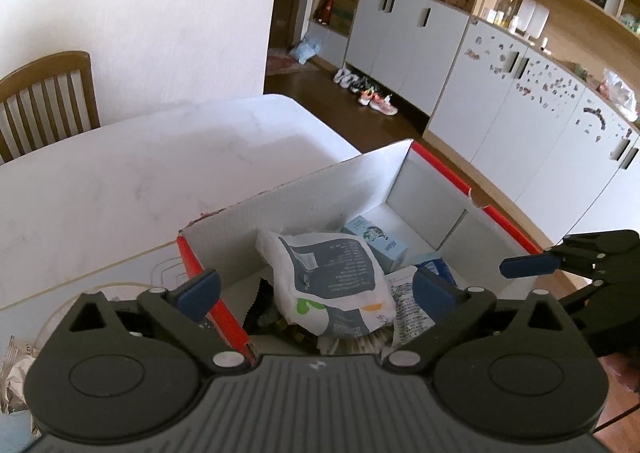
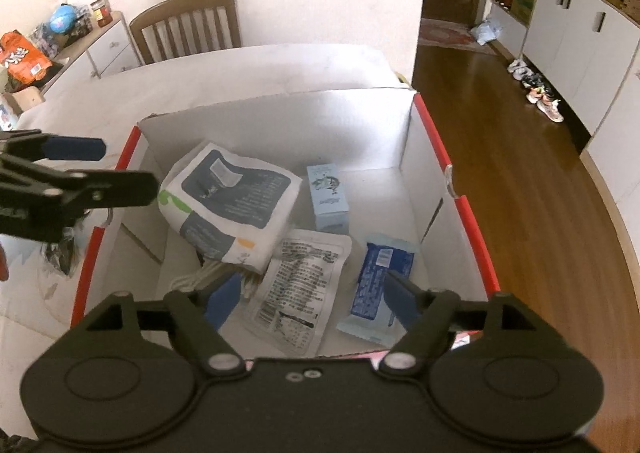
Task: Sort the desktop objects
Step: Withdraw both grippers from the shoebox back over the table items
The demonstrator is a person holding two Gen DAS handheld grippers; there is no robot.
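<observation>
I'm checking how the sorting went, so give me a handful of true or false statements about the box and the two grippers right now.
1. The red-edged box holds several packets. True.
2. The right gripper is clamped on the dark blue packet. False: its jaws stand open, nothing pinched between them.
3. The big white and grey bag lies inside the box. True.
4. The small light blue carton sits outside the box on the table. False: it is in the box, near the far wall.
5. The left gripper holds a packet. False: its jaws are wide open and empty, above the box.
</observation>
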